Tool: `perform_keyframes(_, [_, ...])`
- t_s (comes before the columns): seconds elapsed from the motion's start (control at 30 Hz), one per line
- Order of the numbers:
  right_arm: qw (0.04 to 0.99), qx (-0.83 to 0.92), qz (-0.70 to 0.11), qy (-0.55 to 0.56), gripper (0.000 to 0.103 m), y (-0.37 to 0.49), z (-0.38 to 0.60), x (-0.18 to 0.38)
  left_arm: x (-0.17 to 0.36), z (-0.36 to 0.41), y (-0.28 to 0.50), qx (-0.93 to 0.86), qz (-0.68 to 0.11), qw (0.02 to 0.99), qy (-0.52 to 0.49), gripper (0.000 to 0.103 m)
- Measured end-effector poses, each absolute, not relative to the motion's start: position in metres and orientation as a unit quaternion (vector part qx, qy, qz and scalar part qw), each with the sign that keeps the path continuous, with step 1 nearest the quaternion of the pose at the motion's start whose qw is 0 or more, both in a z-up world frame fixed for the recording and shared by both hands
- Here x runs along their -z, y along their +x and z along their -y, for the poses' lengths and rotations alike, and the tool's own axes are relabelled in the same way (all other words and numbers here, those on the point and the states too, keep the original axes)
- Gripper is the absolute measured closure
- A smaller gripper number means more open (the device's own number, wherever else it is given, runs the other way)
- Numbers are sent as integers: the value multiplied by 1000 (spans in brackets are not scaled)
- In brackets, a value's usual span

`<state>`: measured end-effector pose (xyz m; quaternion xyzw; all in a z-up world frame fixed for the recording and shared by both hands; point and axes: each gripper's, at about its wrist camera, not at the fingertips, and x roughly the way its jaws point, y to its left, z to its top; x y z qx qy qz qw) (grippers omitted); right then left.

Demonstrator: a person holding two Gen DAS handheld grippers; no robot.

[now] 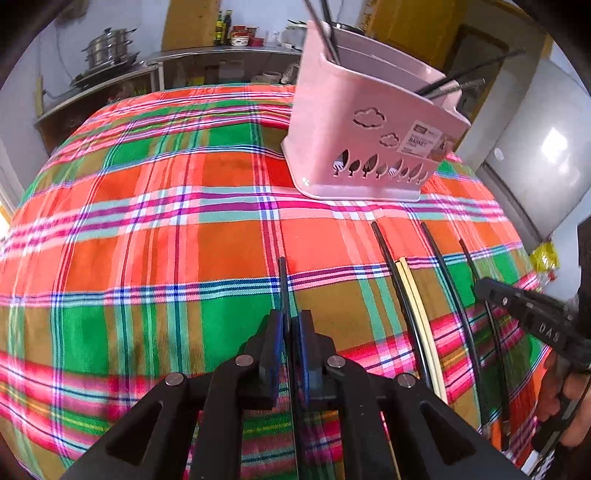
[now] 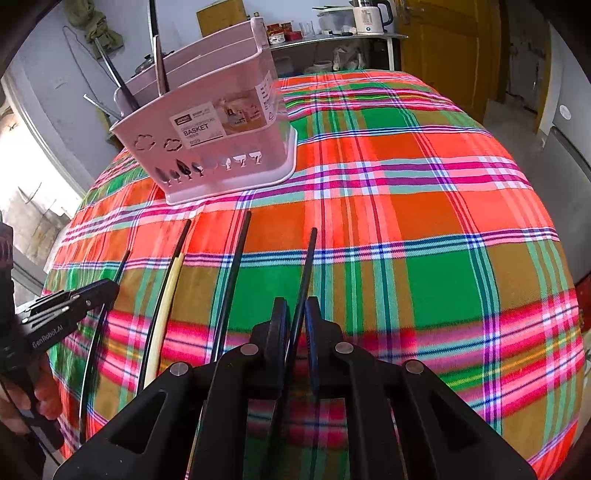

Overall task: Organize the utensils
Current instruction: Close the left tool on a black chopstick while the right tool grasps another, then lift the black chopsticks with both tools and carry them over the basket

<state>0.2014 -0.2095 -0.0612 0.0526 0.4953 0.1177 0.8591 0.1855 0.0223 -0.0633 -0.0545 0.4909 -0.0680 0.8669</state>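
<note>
A pink utensil basket [image 1: 369, 129] stands on the plaid tablecloth, with several dark chopsticks sticking out of it; it also shows in the right wrist view [image 2: 214, 133]. My left gripper [image 1: 290, 317] is shut on a black chopstick [image 1: 283, 280]. My right gripper [image 2: 297, 306] is shut on another black chopstick [image 2: 308, 258]. More black chopsticks [image 1: 439, 266] and a pale chopstick [image 1: 415, 295] lie on the cloth between the grippers. The right gripper also shows in the left wrist view [image 1: 480, 286]; the left one shows in the right wrist view [image 2: 110, 286].
The plaid tablecloth [image 1: 147, 240] covers the whole table. A shelf with steel pots [image 1: 107, 48] and jars stands behind. A kettle [image 2: 369, 16] sits on a far counter. A grey fridge [image 1: 546, 147] stands beside the table.
</note>
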Motion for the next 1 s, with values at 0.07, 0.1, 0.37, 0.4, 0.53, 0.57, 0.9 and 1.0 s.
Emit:
perform_keyframes(0.07, [858,-120,-498,50,94,204,208,61,62,-19,187,67,-495,865,-43,95])
perform_keyframes(0.1, [857,-121,-499,47,96,204,207,61,62,-19,189,66,-497,864,-43,95])
perform_keyframes(0.37, [862,-142,-485,43,98,199,201,45,52,-25,191,60,-497,863,-63,98])
perform_keyframes(0.4, [865,-143,-479,42,98,197,201,40,46,-26,190,61,-492,866,-65,98])
perform_keyframes(0.53, [875,-149,-458,44,98,193,202,18,20,-27,185,69,-468,878,-66,98])
perform_keyframes(0.57, [879,-150,-450,43,98,192,202,10,10,-27,184,72,-459,883,-66,99])
perform_keyframes(0.9, [911,-163,-376,40,98,182,205,-61,-74,-19,172,96,-381,918,-53,99])
perform_keyframes(1.0, [918,-164,-359,39,98,178,205,-75,-94,-16,171,103,-363,925,-50,99])
